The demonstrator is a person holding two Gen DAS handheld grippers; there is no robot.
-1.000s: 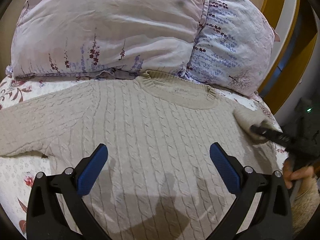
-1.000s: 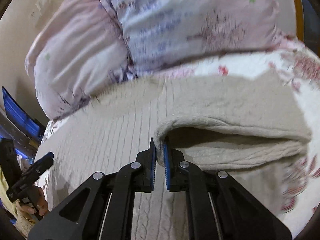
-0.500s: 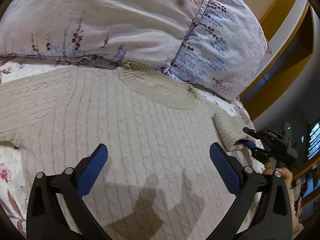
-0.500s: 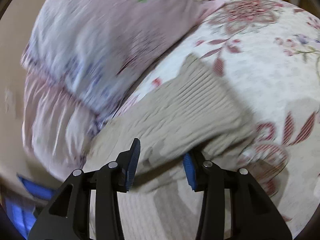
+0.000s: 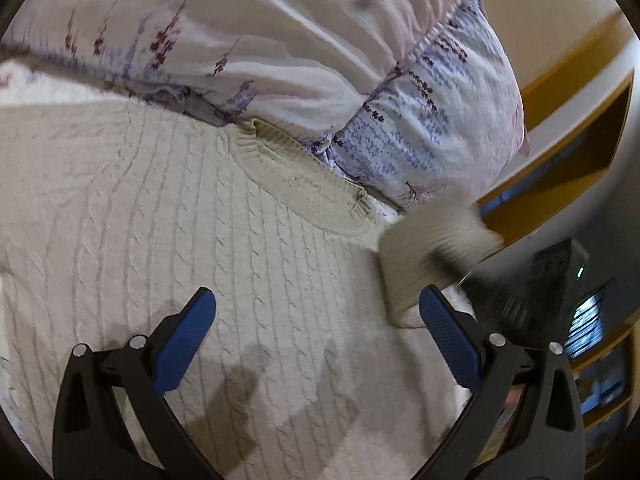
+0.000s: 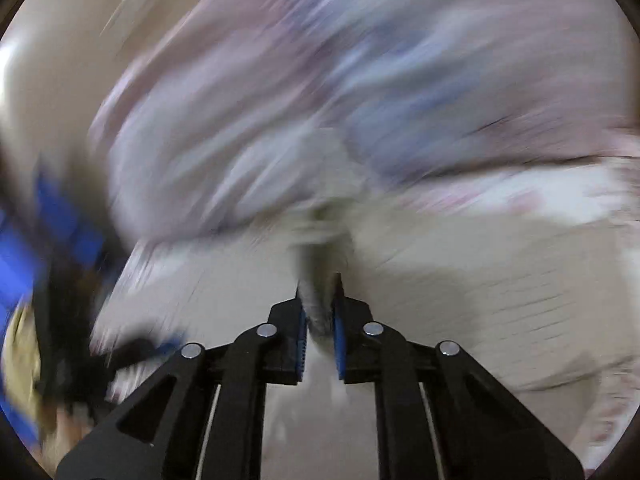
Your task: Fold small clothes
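Sweater [image 5: 192, 240] lies flat, collar against the pillows [image 5: 280, 48]. Right gripper [image 6: 320, 312] is clamped on the sleeve [image 5: 424, 248], raised beside the collar. Left gripper [image 5: 316, 320] hovers spread, holding nothing. Advise laying the sleeve squarely across the chest, avoiding bunching.

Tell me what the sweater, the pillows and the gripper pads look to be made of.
Sweater: thick matte knit yarn, wool or cotton unclear; cable ridges, ribbed collar.
Pillows: thin woven fabric, probably cotton; fine wrinkles, printed flowers.
Pads on the left hand-held gripper: blue, ridged, probably rubber or plastic.
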